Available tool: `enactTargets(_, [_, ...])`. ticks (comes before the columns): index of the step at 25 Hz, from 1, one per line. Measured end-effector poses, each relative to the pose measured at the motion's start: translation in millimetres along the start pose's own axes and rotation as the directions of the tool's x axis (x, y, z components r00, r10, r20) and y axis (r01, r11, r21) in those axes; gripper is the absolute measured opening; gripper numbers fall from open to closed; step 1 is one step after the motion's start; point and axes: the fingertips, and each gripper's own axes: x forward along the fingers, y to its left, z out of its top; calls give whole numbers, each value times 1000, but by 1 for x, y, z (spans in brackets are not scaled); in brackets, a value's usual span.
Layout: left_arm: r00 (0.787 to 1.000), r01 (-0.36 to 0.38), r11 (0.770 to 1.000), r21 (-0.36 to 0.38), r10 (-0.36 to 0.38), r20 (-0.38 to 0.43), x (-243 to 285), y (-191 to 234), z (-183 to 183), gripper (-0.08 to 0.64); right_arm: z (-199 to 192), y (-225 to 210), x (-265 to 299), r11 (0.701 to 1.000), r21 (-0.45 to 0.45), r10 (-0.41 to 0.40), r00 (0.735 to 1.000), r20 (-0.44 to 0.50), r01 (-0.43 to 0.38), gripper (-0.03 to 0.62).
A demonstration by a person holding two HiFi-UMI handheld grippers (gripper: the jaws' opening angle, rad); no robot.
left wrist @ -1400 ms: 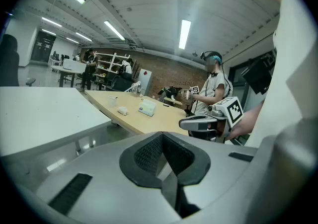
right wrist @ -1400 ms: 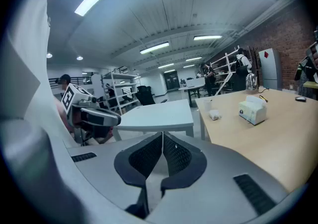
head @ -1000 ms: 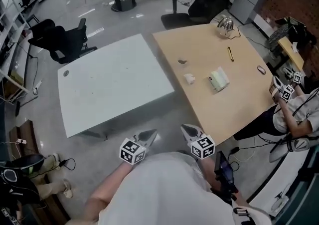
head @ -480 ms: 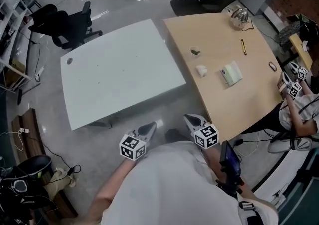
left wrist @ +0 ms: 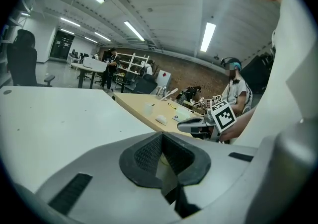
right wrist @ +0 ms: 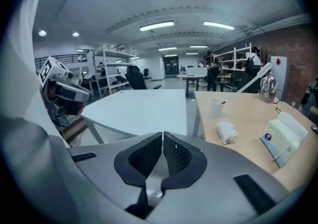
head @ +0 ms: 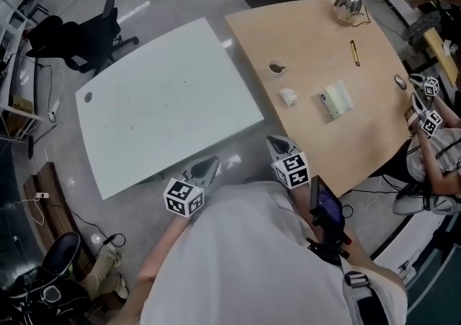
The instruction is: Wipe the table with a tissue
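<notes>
While both grippers hover with jaws pressed together on nothing, the crumpled tissue (head: 288, 96) lies on the wooden table (head: 317, 28) ahead and slightly right of the right gripper (head: 276, 145), clearly nearer it than the left gripper (head: 207, 167).

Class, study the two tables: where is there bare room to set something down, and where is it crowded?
The white table is bare almost all over. On the wooden table, the near edge on this side of the tissue pack is free. Its middle is crowded: paper cup, crumpled tissue, pen.
</notes>
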Motion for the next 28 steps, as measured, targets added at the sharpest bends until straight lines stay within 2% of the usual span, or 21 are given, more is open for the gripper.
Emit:
enactTargets(3, [1000,-7,1000,11,7,-1,17,14,19,5,-2,-40,11,995,-37,-94,995,-28,93,18])
enactTargets(7, [999,-38,999,3,38,2,33,29,39,4,-4,-81,34,982,-119,-158,984,-84,148,20])
enactTargets(12, [998,-67,998,-9,67,-20,52,40,49,5,-12,-142,67,941,-258,-274,939,-208,218,20])
enactTargets(19, [991,-133,991,-31,132,-28,59,60,57,5,-24,-167,97,897,-405,-310,903,-296,175,20])
enactTargets(25, [990,-138,990,-38,136,-45,68,58,55,5,-27,-170,97,894,-431,-265,921,-286,123,21])
enactTargets(27, [989,-138,990,-34,136,-49,72,59,55,5,-32,-166,101,884,-461,-250,917,-310,85,24])
enactTargets(28, [989,-140,990,-34,138,-50,73,60,56,5,-34,-163,102,876,-478,-247,912,-327,66,63])
